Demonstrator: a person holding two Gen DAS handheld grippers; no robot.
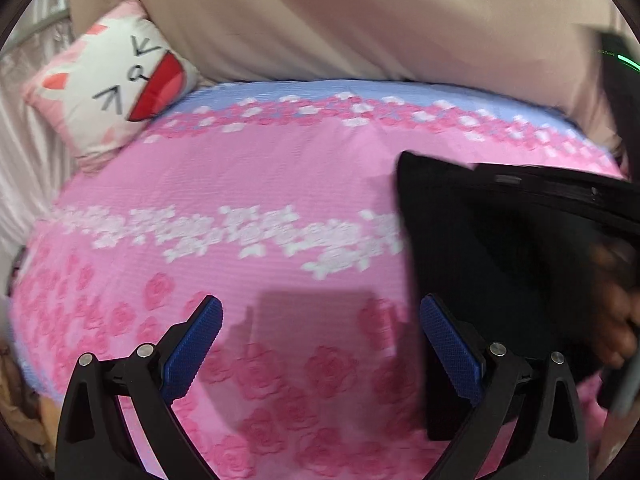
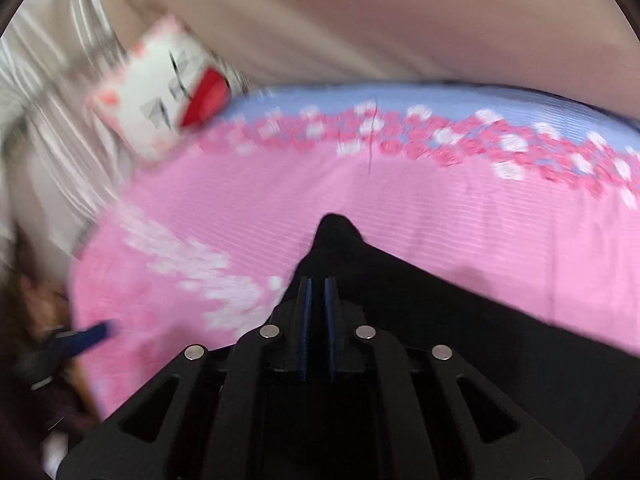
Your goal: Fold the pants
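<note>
Left wrist view: the left hand-held gripper (image 1: 320,344) gapes wide over bare pink bed (image 1: 240,184) — the black pants (image 1: 480,240) lie at the right edge. The right hand-held gripper (image 2: 319,292) stands narrow, dark cloth between its pads — grip unclear.

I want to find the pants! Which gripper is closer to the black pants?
Right. The right gripper sits over the black pants, its jaws nearly closed with dark cloth around them. The left gripper hovers open over the pink bedspread, beside the pants.

The black fabric pants (image 1: 500,248) lie on the flower-printed quilted bed (image 1: 240,184) at the frame's right; the square cat-face cushion (image 1: 116,80) sits upper left.
</note>
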